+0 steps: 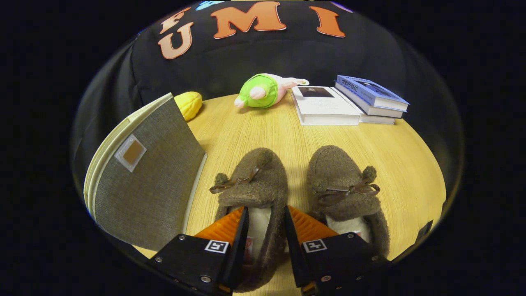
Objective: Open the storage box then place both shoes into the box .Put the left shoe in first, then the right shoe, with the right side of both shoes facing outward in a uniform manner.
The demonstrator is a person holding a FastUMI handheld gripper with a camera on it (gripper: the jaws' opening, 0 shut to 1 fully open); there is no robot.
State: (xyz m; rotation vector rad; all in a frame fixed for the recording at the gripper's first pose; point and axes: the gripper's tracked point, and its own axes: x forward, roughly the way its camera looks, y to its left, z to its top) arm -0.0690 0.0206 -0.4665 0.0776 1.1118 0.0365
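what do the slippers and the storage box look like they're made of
Slippers: brown fuzzy fleece or faux shearling, matte, with smooth leather-like bows and pale lining. Storage box: grey woven fabric over stiff panels, seemingly. The tongs straddle one side wall of the left slipper.

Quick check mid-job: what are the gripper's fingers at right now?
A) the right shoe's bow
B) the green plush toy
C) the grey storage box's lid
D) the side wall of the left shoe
D: the gripper straddles the side wall of the left shoe, one finger inside its opening, one outside.
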